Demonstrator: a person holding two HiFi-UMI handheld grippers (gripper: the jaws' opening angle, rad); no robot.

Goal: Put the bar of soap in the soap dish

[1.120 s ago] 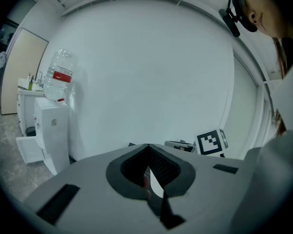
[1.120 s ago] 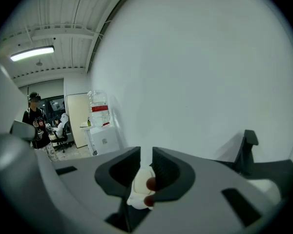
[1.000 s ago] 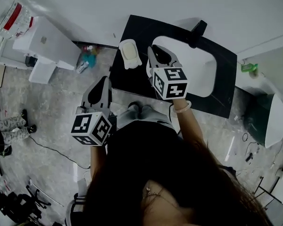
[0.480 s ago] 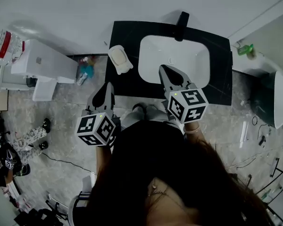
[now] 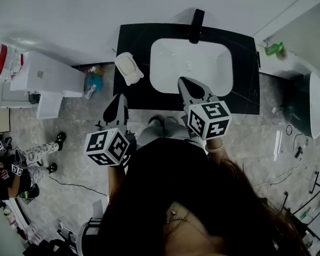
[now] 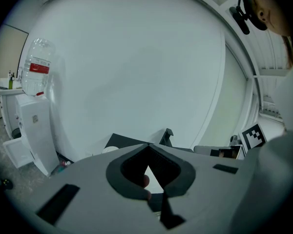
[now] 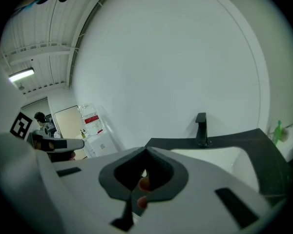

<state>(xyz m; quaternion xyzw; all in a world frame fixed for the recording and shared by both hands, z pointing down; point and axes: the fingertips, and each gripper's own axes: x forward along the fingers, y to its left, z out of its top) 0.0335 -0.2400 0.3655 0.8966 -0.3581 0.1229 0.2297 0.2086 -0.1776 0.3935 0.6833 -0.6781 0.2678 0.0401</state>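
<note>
The white soap dish (image 5: 129,68) sits on the left end of the black counter (image 5: 240,100), with a pale bar lying in it. My right gripper (image 5: 182,80) hovers over the front edge of the white sink (image 5: 191,65), well to the right of the dish, shut and holding nothing. My left gripper (image 5: 119,96) hangs in front of the counter, below the dish, also shut and holding nothing. In the left gripper view the jaws (image 6: 149,145) meet at the tips, and the dish (image 6: 110,149) shows small beyond them. The right gripper view shows its closed jaws (image 7: 146,150) pointing across the sink.
A black faucet (image 5: 196,25) stands at the back of the sink. A green bottle (image 5: 274,49) is on the ledge at right. A white cabinet (image 5: 50,79) and a water jug (image 5: 1,57) stand at left, with another person's legs (image 5: 21,159) on the floor.
My right gripper has drawn back from beside the soap dish to the sink's front edge. The left gripper has shifted a little toward the counter.
</note>
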